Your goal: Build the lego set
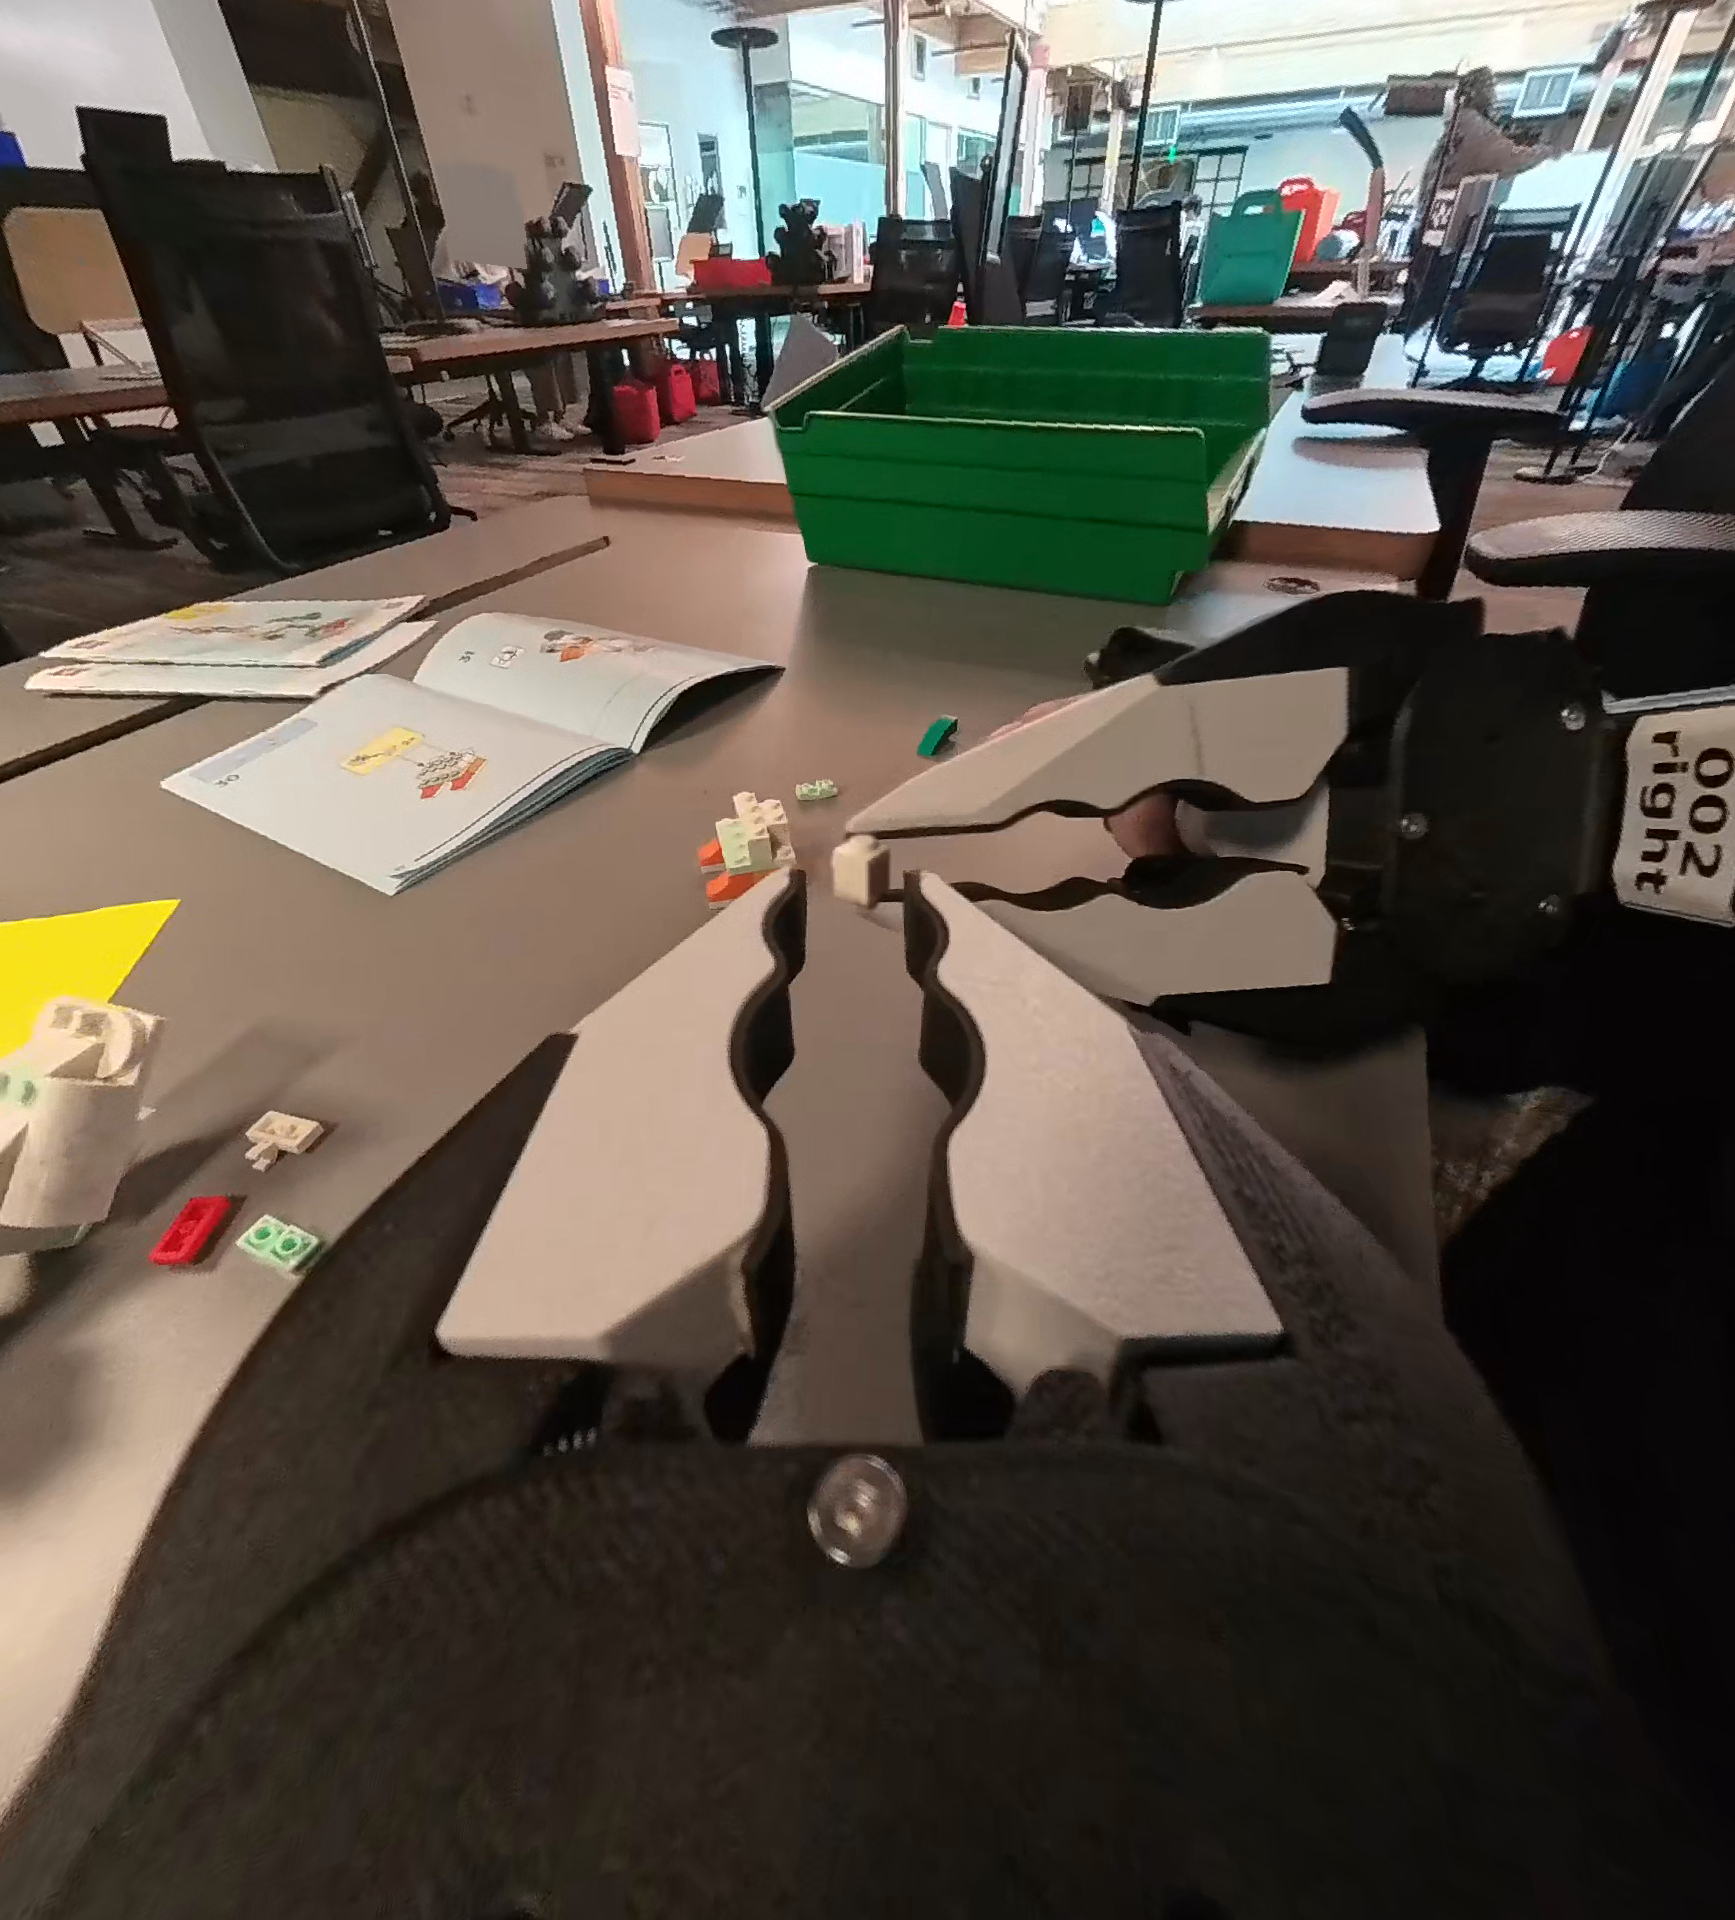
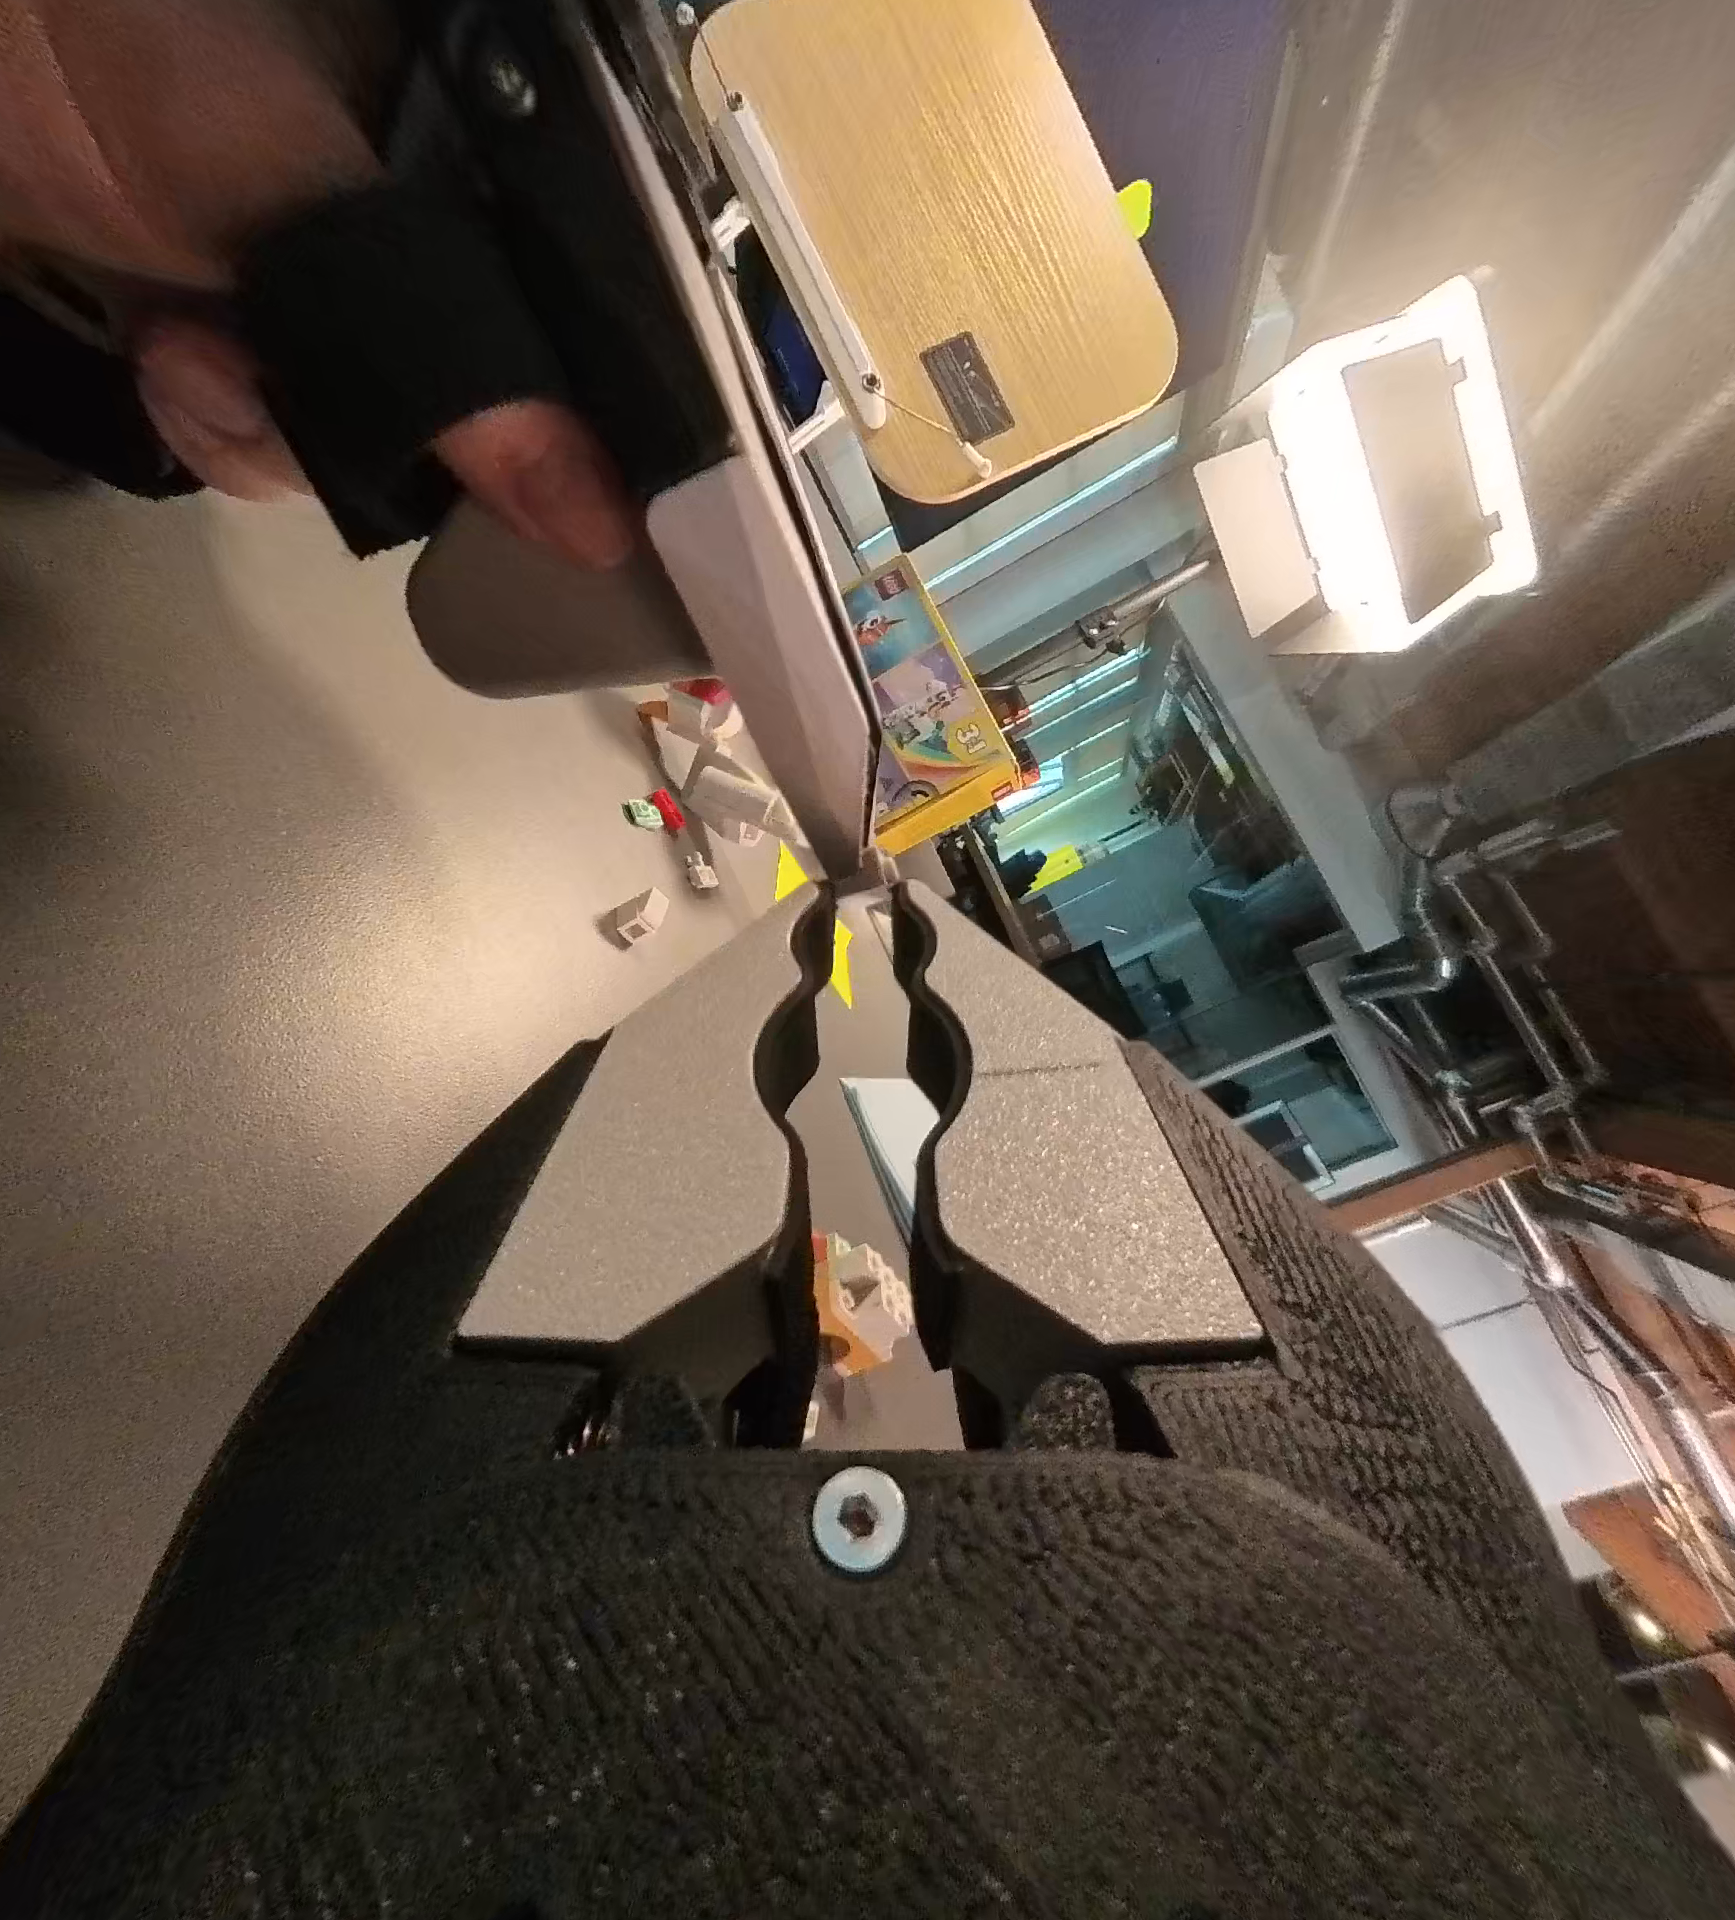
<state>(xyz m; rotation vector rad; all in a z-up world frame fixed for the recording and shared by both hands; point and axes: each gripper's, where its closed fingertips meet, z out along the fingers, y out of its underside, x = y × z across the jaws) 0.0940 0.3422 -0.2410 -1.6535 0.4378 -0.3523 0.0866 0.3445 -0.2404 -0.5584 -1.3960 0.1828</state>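
In the left wrist view my right gripper (image 1: 878,857) comes in from the right, shut on a small white brick (image 1: 858,871) held above the table. My left gripper (image 1: 855,885) is open, its fingertips either side of that brick with a gap on each side. Just behind stands a small orange, mint and white build (image 1: 751,847). In the right wrist view my right gripper (image 2: 858,890) pinches the brick (image 2: 878,864) at its tips. The left gripper (image 2: 847,857) reaches down from the upper left to meet it. The small build (image 2: 858,1299) shows between the fingers.
A larger white build (image 1: 52,1122) stands at the left beside a yellow sheet (image 1: 21,966). Loose red (image 1: 190,1229), mint (image 1: 279,1242) and white (image 1: 281,1135) pieces lie nearby. An open instruction booklet (image 1: 468,748) and a green bin (image 1: 1019,457) sit farther back. The set's box (image 2: 930,717) stands on the table. My left and right fingertips are right by each other.
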